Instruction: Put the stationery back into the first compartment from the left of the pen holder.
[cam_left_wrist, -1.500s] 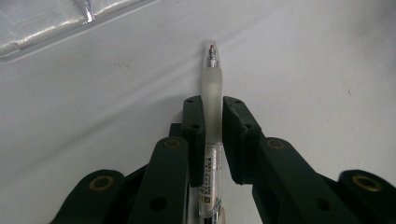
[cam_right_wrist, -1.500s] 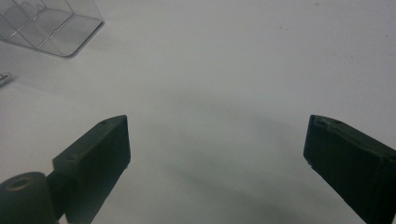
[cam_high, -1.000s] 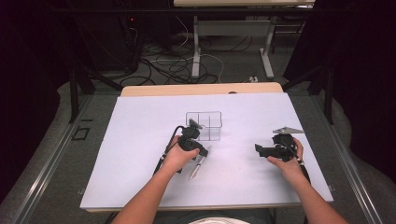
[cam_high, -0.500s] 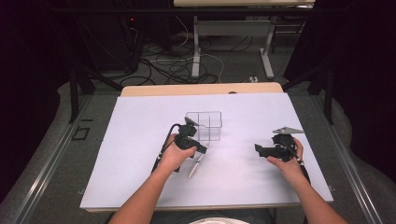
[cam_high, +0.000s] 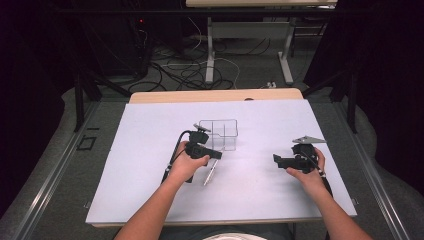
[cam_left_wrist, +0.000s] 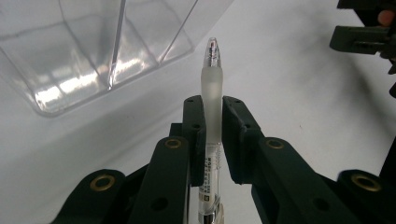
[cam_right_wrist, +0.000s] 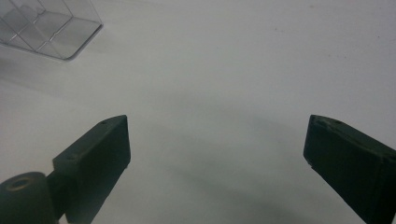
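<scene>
The left hand-held gripper (cam_left_wrist: 212, 140) was clamped on a slim pen (cam_left_wrist: 211, 116) with a frosted translucent barrel and clear rounded cap, its black jaws pressed against both sides of the barrel. The pen sat near the middle of the table (cam_high: 150, 165), which was covered with a smooth white sheet. Just beyond it stood a clear hard-plastic organizer box (cam_high: 220, 132) with straight walls and inner dividers. The right hand-held gripper (cam_high: 278, 160) hovered well apart to the right, its blocky matte jaws spread wide over bare white surface, holding nothing.
</scene>
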